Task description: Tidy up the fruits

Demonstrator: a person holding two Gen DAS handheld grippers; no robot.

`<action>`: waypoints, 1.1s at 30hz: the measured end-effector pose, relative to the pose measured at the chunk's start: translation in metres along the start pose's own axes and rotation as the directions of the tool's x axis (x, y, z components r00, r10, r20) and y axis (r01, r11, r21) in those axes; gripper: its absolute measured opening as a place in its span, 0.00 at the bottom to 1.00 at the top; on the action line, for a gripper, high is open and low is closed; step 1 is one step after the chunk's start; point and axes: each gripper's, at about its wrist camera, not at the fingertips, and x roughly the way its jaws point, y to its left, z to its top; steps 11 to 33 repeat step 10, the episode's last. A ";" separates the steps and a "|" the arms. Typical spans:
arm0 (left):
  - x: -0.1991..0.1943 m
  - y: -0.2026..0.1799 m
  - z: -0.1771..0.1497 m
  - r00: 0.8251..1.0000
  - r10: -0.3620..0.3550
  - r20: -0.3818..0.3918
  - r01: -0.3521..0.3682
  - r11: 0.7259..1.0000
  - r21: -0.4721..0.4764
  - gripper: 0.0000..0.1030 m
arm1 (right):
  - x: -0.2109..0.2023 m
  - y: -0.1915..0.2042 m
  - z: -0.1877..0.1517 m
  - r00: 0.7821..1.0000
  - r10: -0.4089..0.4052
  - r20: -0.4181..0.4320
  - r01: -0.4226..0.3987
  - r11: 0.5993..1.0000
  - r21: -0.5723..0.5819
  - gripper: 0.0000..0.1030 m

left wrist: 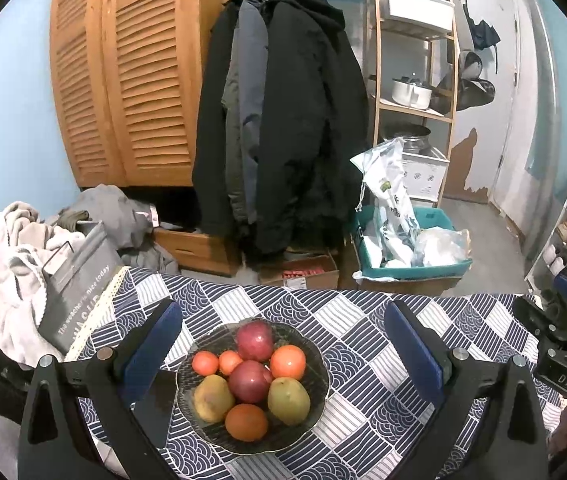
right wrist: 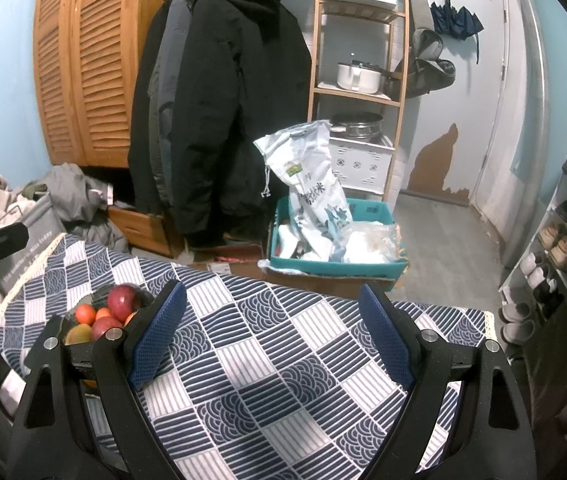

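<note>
Our left claw is spread wide, its blue pads to either side of the bowl and touching nothing. Our right claw is spread just as wide, with only the checked cloth of the bench between its pads.

The bowl, a dark glass one, sits on the bench and holds all the fruit we can see: two red apples, two yellow-green mangoes and four oranges of differing size, heaped together and touching. From the right wrist view the bowl lies left of the right claw, partly hidden behind its left finger. Nothing stands between the left claw and the bowl.

Left of the bowl, at the bench's edge, a grey bag with white lettering leans beside a pile of pale blankets. Beyond the bowl, past the bench's far edge, dark coats hang from a rail, with a louvred wooden wardrobe to their left. Right of the coats a wooden shelf carries a pot and bins, and below it a teal crate holds a white sack. Far right of the bowl stands a shoe rack.
</note>
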 end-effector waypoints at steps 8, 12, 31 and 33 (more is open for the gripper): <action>-0.001 -0.001 0.002 1.000 -0.008 0.004 0.008 1.000 0.000 0.99 | -0.001 -0.001 -0.001 1.000 -0.002 -0.001 0.002 1.000 0.000 0.84; -0.001 -0.002 0.003 1.000 -0.007 0.004 0.007 1.000 0.000 0.99 | -0.001 -0.001 -0.001 1.000 0.000 -0.001 0.000 1.000 0.001 0.84; -0.001 -0.002 0.003 1.000 -0.007 0.004 0.007 1.000 0.000 0.99 | -0.001 -0.001 -0.001 1.000 0.000 -0.001 0.000 1.000 0.001 0.84; -0.001 -0.002 0.003 1.000 -0.007 0.004 0.007 1.000 0.000 0.99 | -0.001 -0.001 -0.001 1.000 0.000 -0.001 0.000 1.000 0.001 0.84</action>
